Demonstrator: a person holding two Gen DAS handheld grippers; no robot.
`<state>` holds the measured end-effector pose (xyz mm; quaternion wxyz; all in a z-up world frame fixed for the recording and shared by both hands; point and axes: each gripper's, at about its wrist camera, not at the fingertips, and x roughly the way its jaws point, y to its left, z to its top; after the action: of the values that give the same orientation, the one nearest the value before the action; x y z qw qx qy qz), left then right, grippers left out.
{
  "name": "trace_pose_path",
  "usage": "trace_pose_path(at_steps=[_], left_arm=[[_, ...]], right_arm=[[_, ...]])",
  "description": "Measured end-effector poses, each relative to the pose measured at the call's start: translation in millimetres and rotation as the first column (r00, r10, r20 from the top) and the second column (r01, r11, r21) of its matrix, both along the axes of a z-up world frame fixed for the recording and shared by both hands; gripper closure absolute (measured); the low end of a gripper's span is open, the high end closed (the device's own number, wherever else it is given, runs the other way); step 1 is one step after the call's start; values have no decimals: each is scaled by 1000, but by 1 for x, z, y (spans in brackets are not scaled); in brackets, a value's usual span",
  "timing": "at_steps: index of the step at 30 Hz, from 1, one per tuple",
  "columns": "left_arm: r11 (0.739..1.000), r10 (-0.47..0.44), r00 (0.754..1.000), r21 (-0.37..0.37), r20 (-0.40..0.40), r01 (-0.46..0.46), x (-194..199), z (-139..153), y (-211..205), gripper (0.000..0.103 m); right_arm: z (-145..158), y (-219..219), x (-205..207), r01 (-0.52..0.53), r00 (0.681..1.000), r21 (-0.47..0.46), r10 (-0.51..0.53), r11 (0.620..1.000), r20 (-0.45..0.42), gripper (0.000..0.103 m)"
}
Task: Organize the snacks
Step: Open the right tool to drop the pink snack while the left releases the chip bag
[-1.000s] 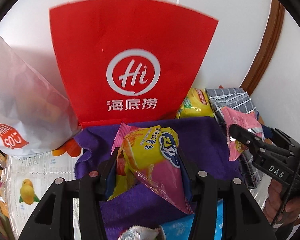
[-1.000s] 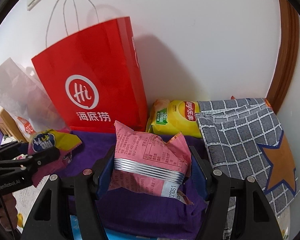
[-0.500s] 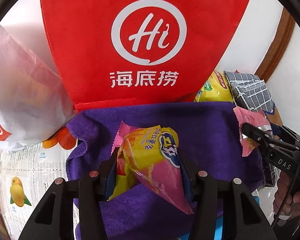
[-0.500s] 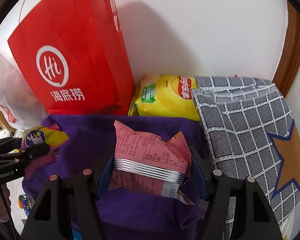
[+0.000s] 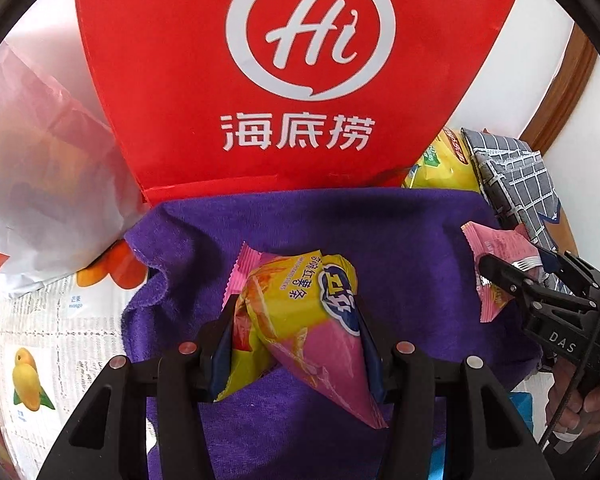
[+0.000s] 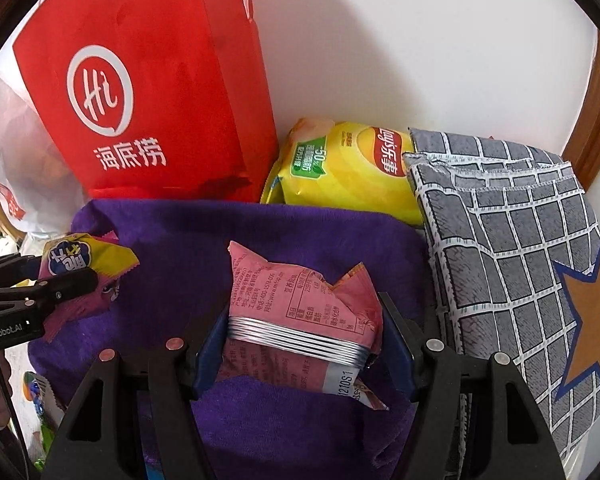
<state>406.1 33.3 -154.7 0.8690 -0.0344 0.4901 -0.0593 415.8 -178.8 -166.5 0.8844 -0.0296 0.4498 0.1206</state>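
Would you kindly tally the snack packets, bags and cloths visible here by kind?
Snack packets: 3 (yellow-and-pink sweet-potato-stick packet, pink foil packet, yellow crisp bag)
Carrier bags: 2 (red paper bag, white plastic bag)
Cloths: 2 (purple towel, grey checked cloth)
Total: 7

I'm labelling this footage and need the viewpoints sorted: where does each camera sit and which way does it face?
Left wrist: on the left claw, angled down at the purple towel and red bag; grips a yellow-pink snack; right claw and a hand show.
Right wrist: on the right claw, facing the towel, yellow chip bag and checked cloth; grips a pink packet.
Shared: towel, red bag, both snacks.
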Motion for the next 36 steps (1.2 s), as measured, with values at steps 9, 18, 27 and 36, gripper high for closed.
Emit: trace_pose_path(at_steps=[9,18,27,36], left_arm=[[1000,-17,1000,15,-17,17,4,-6,-10,53],[999,-25,999,31,-29,26,6,-7,-12,53],[999,-30,999,37,-46,31,6,-9,-10,52],[999,-43,998,26,-51,45,5,-8,-12,50]], right_arm=[[-6,0,5,3,1000,1,-3,1000,-24,35],[-11,7,6,-14,999,-26,13,1000,-45,35],[-19,8,12,-22,998,-33,20,999,-66,33],[-6,3,6,-26,999,0,26,1000,-40,22]])
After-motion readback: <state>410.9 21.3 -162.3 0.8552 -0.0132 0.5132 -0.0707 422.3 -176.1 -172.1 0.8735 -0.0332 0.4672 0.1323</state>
